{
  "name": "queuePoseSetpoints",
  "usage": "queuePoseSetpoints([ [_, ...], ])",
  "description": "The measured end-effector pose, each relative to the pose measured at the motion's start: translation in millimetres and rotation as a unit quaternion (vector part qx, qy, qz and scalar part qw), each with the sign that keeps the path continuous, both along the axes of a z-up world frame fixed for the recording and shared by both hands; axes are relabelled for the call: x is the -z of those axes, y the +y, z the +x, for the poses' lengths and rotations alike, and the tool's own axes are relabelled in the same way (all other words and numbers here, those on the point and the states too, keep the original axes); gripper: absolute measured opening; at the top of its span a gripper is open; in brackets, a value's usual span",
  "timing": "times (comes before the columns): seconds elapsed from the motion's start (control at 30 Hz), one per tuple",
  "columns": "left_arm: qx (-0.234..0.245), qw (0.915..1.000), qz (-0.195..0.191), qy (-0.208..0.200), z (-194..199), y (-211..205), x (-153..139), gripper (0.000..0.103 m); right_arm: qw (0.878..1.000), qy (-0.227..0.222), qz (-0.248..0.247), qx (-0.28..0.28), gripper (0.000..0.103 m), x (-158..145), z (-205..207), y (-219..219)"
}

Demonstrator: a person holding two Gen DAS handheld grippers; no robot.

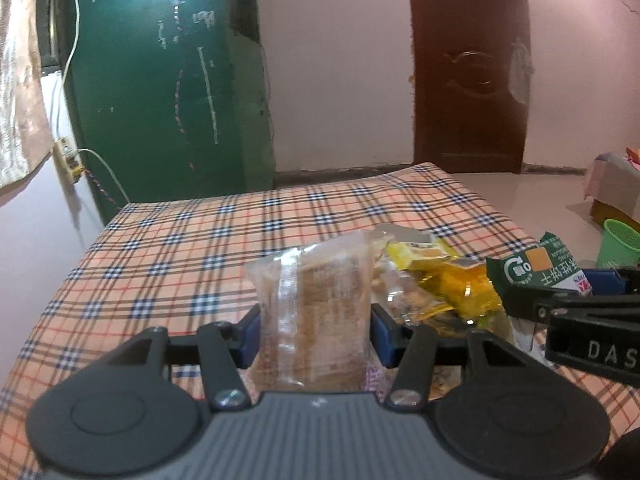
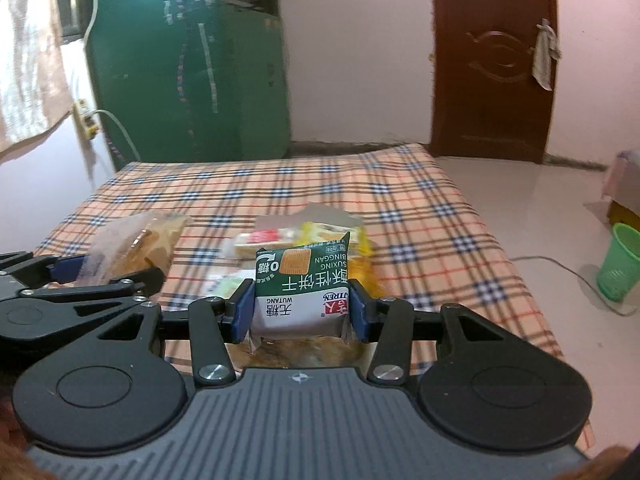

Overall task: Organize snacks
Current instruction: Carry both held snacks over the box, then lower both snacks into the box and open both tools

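**A:** Where do your snacks stand?

**B:** You hold one in each gripper. Your left gripper [image 1: 316,328] has its jaws closed on a clear pack [image 1: 314,312] of brown biscuits, pads pressing both sides, the pack upright and lifted off the cloth. Your right gripper [image 2: 301,306] has its jaws closed about as far on a green pack [image 2: 303,284], also upright, label upside down to the camera.

**A:** And the rest?

**B:** A pile [image 1: 436,280] of yellow and clear wrappers lies on the checked cloth [image 1: 168,264], toward the right side and just past both grippers. In the right wrist view it sits right behind the green pack, blurred, with a red-and-white wrapper [image 2: 264,237] among it. It looks jumbled, not sorted.

**A:** So how far along are you?

**B:** Early to middle, I'd judge. Two packs are picked and neither is set down; no sorted row or group shows anywhere on the cloth. The left half and the far end are bare, so there's room to lay out groups. No box or tray is in view, only a green cup [image 2: 618,266] on the floor to the right, well apart from the table.

**A:** What's left?

**B:** Placing these two, then working through the pile.
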State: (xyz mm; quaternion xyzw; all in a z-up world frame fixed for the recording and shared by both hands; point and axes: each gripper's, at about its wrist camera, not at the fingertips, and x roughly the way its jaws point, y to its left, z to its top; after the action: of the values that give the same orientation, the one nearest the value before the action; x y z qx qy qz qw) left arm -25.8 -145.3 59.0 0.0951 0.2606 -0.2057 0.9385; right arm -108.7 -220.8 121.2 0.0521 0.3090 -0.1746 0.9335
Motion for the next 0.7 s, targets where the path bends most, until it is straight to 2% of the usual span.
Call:
queuePoseSetpoints([
  [0.23,0.018,0.9998,-0.001,0.01,-3.9,-14.5,4.8,0.053,1.0,0.002,0.006,0.019,0.056,5.1,-17.7,-24.6],
  [0.7,0.03,0.9994,0.0,0.014,6.8,-25.0,12.0,0.053,1.0,0.018,0.013,0.02,0.056,16.9,1.3,-14.7],
])
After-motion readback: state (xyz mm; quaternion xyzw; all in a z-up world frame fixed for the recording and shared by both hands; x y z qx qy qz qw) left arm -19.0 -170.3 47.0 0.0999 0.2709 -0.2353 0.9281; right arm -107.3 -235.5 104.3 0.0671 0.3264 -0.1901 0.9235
